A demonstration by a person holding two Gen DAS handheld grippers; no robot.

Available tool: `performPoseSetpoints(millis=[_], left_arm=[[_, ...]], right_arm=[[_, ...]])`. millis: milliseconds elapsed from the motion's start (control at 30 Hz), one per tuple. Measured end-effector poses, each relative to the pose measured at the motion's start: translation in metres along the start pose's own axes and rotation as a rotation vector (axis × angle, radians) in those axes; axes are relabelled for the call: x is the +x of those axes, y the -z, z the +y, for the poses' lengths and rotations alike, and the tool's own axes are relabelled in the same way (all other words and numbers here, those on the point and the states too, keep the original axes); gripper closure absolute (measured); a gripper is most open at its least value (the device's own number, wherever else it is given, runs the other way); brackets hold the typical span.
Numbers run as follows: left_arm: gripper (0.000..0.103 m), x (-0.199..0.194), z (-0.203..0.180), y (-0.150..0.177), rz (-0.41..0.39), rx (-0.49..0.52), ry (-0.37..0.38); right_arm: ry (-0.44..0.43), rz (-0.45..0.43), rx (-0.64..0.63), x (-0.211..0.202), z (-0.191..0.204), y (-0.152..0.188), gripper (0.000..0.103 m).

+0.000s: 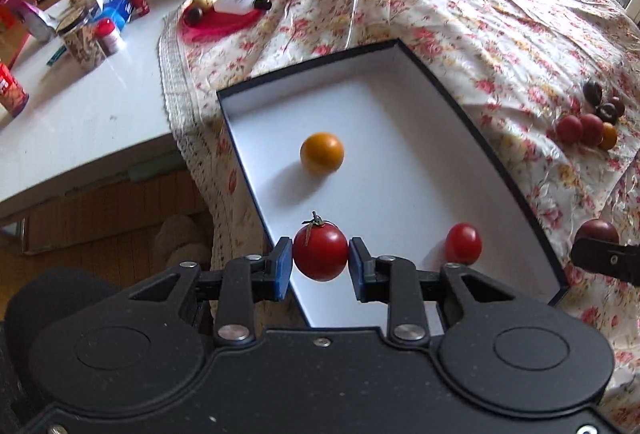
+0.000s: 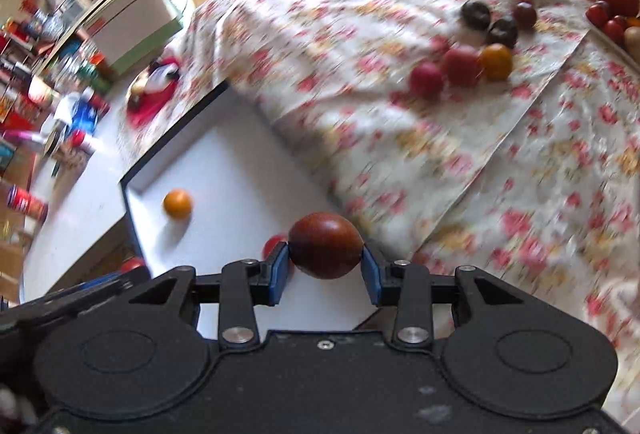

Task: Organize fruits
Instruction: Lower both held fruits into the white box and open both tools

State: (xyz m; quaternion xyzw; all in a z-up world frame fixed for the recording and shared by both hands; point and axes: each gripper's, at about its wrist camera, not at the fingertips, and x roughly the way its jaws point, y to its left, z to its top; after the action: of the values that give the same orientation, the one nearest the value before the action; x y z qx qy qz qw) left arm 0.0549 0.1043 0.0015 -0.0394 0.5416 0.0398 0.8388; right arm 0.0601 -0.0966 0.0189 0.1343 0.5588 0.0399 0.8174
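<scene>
The shallow white box [image 1: 400, 106] held an orange tomato [image 1: 322, 153] and a small red one [image 1: 463, 243]. Left tongs [image 1: 320, 259] gripped a stemmed red tomato [image 1: 320, 252] over its near edge; right tongs [image 2: 325, 259] clamped a dark tomato [image 2: 325, 245]. More tomatoes [image 2: 464, 64] lay loose on the floral cloth [image 1: 460, 14].

One box [image 1: 452, 74] sits on the flowered cloth [image 1: 440, 6]. Inside it lie two tomatoes: one orange [image 1: 322, 153] and one red [image 1: 463, 243]. Two more are held above the box, one red tomato with a stem [image 1: 320, 251] and one dark brown-red tomato [image 2: 325, 245]. To the right of the box, a cluster on the cloth counts six: two red [image 2: 444, 71], one orange [image 2: 496, 61] and three dark [image 2: 496, 20]. Two grippers are in view, left [image 1: 320, 266] and right [image 2: 325, 274].
</scene>
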Motion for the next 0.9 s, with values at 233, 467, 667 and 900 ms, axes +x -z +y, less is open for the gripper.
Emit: performPoseSetpoints(millis=[233,467,667,900], left_arm=[[0.064,0.004,-0.004,0.023,0.003,0.015,0.002],[0.064,0.008,-0.014,0.034,0.009,0.051,0.007],[0.063,0.012,-0.016,0.040,0.030,0.066,0.022],[0.063,0.010,-0.016,0.041,0.018,0.078,0.030]], right_arm=[[0.033,-0.002,0.005,-0.006,0.022,0.038,0.063],[0.046,0.012,0.021,-0.002,0.025,0.048,0.063],[0.073,0.028,0.016,0.009,0.027,0.046,0.063],[0.080,0.025,0.017,0.012,0.026,0.043,0.062]])
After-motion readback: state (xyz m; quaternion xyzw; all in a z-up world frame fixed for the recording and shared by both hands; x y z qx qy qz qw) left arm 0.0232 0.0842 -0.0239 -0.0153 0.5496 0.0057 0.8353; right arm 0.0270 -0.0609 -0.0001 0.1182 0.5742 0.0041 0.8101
